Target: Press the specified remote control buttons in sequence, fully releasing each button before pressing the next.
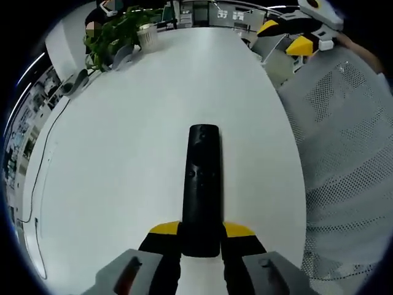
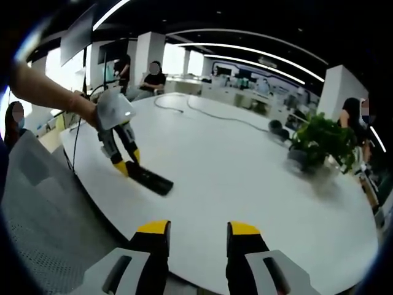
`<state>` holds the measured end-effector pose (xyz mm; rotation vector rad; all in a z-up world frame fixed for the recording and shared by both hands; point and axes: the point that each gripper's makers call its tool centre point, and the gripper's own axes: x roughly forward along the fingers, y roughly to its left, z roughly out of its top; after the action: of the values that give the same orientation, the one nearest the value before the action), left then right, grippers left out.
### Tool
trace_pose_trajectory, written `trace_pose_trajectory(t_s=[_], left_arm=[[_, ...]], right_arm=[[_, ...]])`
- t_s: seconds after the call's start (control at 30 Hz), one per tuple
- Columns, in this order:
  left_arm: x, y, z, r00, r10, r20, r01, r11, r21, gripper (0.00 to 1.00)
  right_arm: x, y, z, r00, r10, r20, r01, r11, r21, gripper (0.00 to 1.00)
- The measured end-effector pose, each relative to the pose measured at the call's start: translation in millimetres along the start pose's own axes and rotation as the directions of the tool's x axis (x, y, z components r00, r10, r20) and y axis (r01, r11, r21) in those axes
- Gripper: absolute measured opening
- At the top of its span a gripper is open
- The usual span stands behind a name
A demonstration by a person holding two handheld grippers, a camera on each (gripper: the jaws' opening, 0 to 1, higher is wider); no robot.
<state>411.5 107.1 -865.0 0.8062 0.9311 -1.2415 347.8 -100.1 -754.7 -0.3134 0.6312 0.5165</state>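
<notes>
- Step in hand, as I read it: staging. Remote is secured, no button pressed yet.
- Left claw (image 1: 201,236) is clenched on the near end of the remote control (image 1: 201,184); yellow-tipped jaws sit on either side of its body in the left gripper view.
- Remote is a slim black bar pointing away along the jaws, button face up. Small buttons are visible in the upper half, labels too small to read.
- Location: the remote lies over the white counter (image 1: 123,153), close to the edge where the mesh chair (image 1: 350,172) stands. Can't tell whether it rests flat or is lifted slightly.
- In the right gripper view the remote control (image 2: 150,179) sits near the counter's left edge with the left claw (image 2: 124,165) gripping one end, a person's hand (image 2: 92,110) behind it.
- Right claw (image 2: 198,228) is released, nothing between the jaws, hanging off the near edge of the counter (image 2: 245,178), well apart from the remote.
- Next move calls for: bring the right claw across to the remote and line up one jaw tip over the first target button. Press straight down, then lift fully clear before the next button.
- The left claw needs to keep the remote steady and face up, without covering the buttons.
- Risk: the jaw tip is wide against small buttons, so a neighbouring button could get hit.
- Containers: a pale pot (image 1: 147,37) at the far end of the counter holds a green leafy plant (image 1: 113,34). The same plant (image 2: 322,138) shows towards the counter's far right side in the right gripper view; pot blurred there.
- A thin cable (image 1: 43,166) runs along one counter edge.
</notes>
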Motion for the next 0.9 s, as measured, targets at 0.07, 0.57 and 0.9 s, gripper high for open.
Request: trace_pose_trajectory(t_s=[0.07, 0.57, 0.9], left_arm=[[0.0, -1.5, -0.5, 1.0, 0.001, 0.001, -0.001, 1.0, -0.001, 0.24], [-2.2, -20.1, -5.0, 1.0, -0.01, -0.003, 0.01, 1.0, 0.02, 0.24], [-4.2, -32.2, -8.2, 1.0, -0.012, 0.009, 0.012, 1.0, 0.02, 0.24]], right_arm=[[0.1, 0.2, -0.3, 1.0, 0.001, -0.002, -0.001, 1.0, 0.0, 0.34], [0.8, 1.4, -3.2, 1.0, 0.009, -0.016, -0.009, 1.0, 0.0, 0.33], [1.5, 3.0, -5.3, 0.999, 0.017, -0.029, -0.017, 1.0, 0.0, 0.33]])
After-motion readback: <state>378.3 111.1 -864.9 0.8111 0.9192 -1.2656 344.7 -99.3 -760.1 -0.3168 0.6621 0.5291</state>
